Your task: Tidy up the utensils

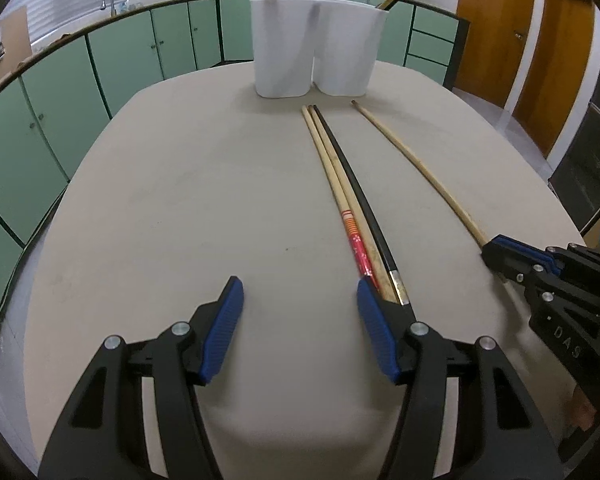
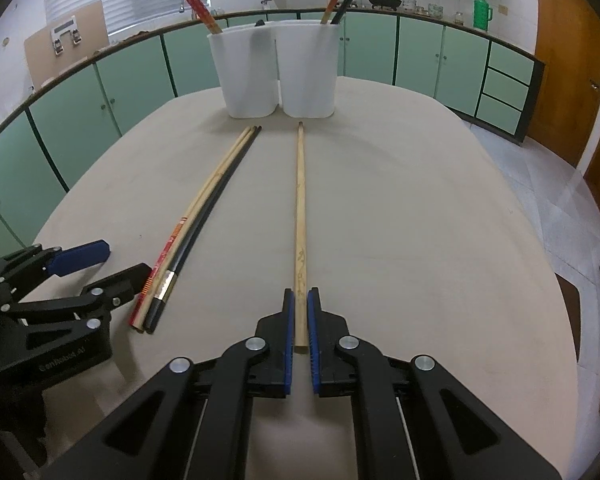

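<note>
Right wrist view | I am pinching the plain chopstick (image 2: 300, 216) near its butt with my right gripper (image 2: 299, 320) | it is looking light, stiff, slippery | left gripper (image 1: 300, 312) is hanging spread.

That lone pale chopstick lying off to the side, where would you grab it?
Near its thick butt end, from above. The lone pale chopstick lies flat on the table, pointing toward the white holder; the right gripper already straddles that end, fingers either side.
</note>
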The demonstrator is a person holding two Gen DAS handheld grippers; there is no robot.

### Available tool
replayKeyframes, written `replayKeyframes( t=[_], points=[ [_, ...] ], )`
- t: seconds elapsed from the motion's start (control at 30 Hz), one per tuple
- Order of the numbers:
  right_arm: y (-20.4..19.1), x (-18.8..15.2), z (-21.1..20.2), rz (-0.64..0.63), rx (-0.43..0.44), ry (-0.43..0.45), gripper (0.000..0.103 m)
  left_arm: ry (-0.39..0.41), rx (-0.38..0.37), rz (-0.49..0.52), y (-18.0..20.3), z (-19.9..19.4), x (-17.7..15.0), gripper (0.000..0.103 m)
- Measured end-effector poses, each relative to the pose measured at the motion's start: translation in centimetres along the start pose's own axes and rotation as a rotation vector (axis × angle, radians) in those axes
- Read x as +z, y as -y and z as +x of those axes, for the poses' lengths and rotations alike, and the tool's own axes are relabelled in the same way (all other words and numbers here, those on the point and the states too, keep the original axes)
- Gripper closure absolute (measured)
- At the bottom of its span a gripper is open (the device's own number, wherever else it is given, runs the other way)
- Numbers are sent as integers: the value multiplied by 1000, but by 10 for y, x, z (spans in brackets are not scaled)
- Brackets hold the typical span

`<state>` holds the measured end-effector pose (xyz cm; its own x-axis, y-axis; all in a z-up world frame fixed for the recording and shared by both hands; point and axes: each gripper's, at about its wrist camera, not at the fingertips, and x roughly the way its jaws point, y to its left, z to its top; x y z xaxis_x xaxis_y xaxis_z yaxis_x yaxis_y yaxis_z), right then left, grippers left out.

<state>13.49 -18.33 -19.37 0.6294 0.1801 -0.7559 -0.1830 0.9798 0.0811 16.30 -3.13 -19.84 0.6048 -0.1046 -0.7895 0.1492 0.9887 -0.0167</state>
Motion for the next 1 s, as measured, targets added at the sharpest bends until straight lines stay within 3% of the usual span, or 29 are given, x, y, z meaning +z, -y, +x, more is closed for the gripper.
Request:
replayKeyframes(
  t=[0.23, 0.33, 0.73, 0.77, 0.83, 0.87, 0.9, 1.0],
  points=[
    [1, -1, -1, 9, 10, -3, 96, 24, -70, -53, -6, -9, 1, 46],
    [0, -1, 0, 9, 10, -2, 96, 14, -51, -3, 4, -4, 2, 45],
    [-1, -1, 0, 5, 6, -3, 96, -3, 14, 13, 5, 3, 3, 46],
    [-1, -1, 0, 3, 6, -2, 96, -2, 18, 19, 6, 3, 3, 50],
    [0, -1, -1, 4, 10, -2, 96, 5, 7, 27, 7, 1, 3, 68],
    [1, -2, -1, 6, 12, -2, 96, 6, 2, 25, 7, 1, 3, 84],
    [1, -2, -1, 6, 12, -2, 96, 6, -7, 19, 5, 1, 3, 93],
    [1, -2, -2, -2, 11, 2, 96, 10, -41, -33, -8, 0, 1, 98]
  ],
)
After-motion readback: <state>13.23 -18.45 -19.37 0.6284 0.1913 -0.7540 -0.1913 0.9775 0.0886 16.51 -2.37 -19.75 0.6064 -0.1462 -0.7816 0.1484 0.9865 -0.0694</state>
